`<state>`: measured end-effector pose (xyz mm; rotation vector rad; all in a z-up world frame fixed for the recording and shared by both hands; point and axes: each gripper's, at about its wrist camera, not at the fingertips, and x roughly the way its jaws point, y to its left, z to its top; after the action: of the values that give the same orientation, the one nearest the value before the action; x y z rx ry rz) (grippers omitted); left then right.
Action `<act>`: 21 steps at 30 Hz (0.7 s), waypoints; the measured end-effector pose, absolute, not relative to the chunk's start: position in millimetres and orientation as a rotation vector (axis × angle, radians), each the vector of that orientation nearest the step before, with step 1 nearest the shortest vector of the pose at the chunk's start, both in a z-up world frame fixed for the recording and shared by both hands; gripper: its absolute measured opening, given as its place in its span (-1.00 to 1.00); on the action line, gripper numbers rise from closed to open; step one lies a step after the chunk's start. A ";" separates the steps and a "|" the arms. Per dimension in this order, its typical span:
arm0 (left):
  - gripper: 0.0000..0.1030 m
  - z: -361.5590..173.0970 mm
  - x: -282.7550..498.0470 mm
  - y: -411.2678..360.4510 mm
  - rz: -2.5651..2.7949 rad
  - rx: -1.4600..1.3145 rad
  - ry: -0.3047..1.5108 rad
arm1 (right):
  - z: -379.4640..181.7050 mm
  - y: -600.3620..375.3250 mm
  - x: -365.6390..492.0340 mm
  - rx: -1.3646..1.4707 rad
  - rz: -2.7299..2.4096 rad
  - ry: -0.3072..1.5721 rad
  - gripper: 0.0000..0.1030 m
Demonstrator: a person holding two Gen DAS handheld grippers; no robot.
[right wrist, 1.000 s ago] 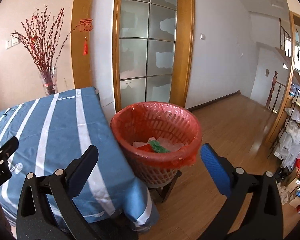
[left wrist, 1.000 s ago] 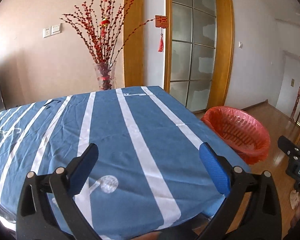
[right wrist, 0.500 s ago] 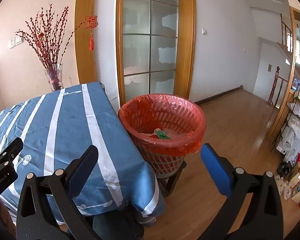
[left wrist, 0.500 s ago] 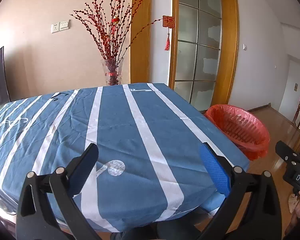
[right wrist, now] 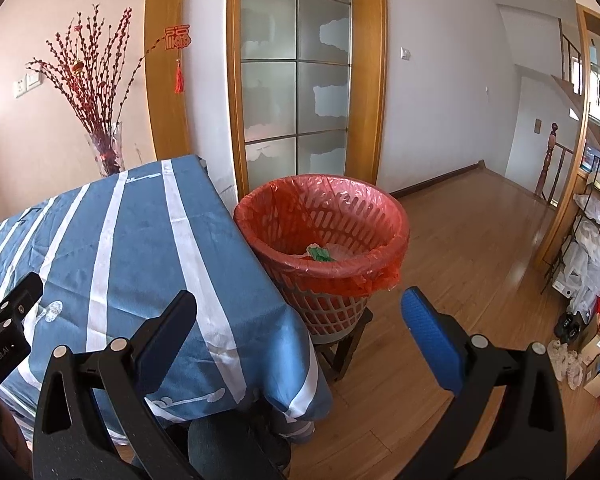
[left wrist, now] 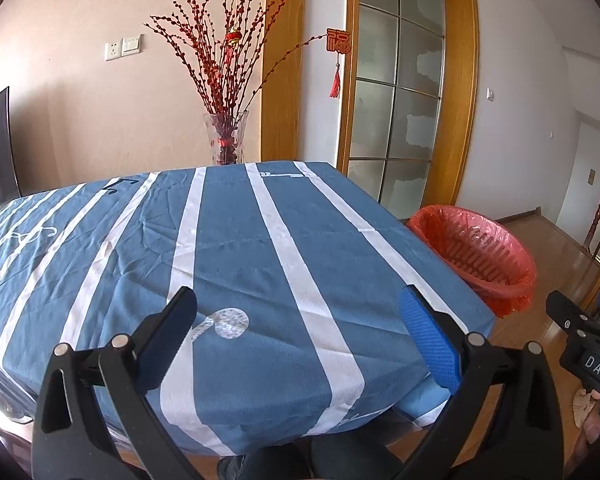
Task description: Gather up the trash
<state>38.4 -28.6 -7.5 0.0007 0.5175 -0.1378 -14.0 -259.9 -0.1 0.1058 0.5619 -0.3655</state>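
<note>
The trash here appears to be the few scraps lying at the bottom of the waste basket (right wrist: 324,236): a crumpled green wrapper (right wrist: 319,253) beside pale, whitish pieces, seen just right of centre in the right wrist view. The basket is a slatted plastic one lined with a red bag folded over its rim, and it stands on a low dark stool (right wrist: 342,346) just beside the table's corner. It is far from full; only the bottom is covered, and what lies under the top pieces cannot be made out.

By that evidence the collecting looks done or nearly so. The blue tablecloth with white stripes (left wrist: 228,248) fills the middle of the left wrist view and carries no loose litter on the part shown; nothing remains to pick up there.

The left gripper (left wrist: 300,316) hangs over the near edge of the table with its jaws spread wide and nothing between them. The right gripper (right wrist: 300,316) is equally spread and empty, aimed toward the basket and the wooden floor (right wrist: 460,248).

Behind the table, at upper centre of the left view, a glass vase of red branches (left wrist: 225,136) stands against the wall.
</note>
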 end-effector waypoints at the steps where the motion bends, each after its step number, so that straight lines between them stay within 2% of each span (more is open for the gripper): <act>1: 0.92 -7.7 38.2 -28.3 -0.138 0.000 0.518 | -0.3 -259.7 -14.5 0.106 -0.365 0.562 0.97; 21: 0.92 -9.6 35.0 -27.8 -0.134 -0.007 0.522 | -0.9 -257.7 -17.7 0.100 -0.343 0.564 0.97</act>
<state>35.0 -27.8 -9.6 -0.0065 0.5225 -0.1337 -17.7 -257.7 -0.9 0.1002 0.5635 -0.3435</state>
